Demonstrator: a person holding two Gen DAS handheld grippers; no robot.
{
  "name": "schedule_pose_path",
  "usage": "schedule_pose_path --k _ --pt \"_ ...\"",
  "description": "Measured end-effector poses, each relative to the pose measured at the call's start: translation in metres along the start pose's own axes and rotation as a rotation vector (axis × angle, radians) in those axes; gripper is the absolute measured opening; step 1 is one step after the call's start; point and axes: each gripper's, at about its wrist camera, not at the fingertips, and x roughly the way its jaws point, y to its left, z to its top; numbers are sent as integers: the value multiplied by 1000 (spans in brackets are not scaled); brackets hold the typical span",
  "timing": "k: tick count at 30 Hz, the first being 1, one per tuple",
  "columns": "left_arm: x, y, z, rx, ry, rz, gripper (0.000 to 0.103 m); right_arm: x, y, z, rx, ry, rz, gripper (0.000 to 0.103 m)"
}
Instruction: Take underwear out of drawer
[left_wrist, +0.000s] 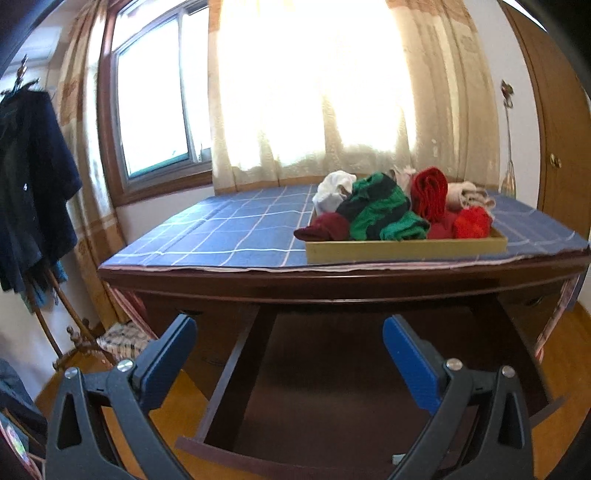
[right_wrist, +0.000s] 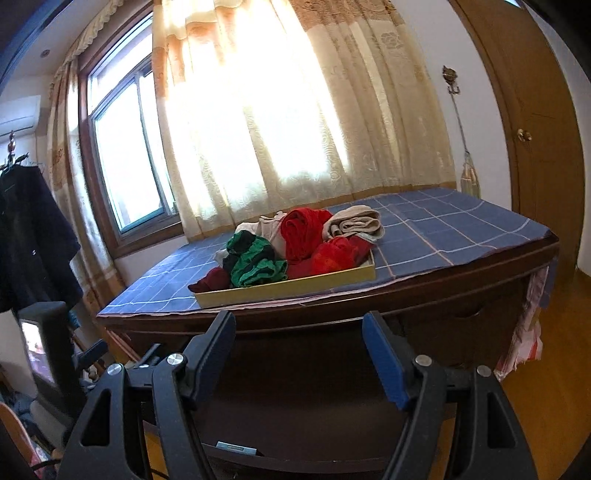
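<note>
I am holding my left tongs (left_wrist: 290, 338) spread and empty over the pulled-out drawer (left_wrist: 332, 398), and my right tongs (right_wrist: 299, 334) are gaping too, gripping nothing. Beyond them, the underwear (left_wrist: 384, 210) is lying heaped in a shallow yellow tray (left_wrist: 406, 250) on the blue checked cloth (left_wrist: 229, 229) covering the surface.

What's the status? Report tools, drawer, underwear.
Left tool open, empty. Right tool open, empty. Drawer pulled out; inside dark, nothing visible. Underwear piled in tray on the desk. Nothing in the way.
</note>
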Motion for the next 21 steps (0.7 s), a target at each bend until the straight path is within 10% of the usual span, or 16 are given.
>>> schedule_pose_path --k 21 --pt "-32 -5 9 13 -84 23 103 -3 15 -9 -44 -25 -31 74"
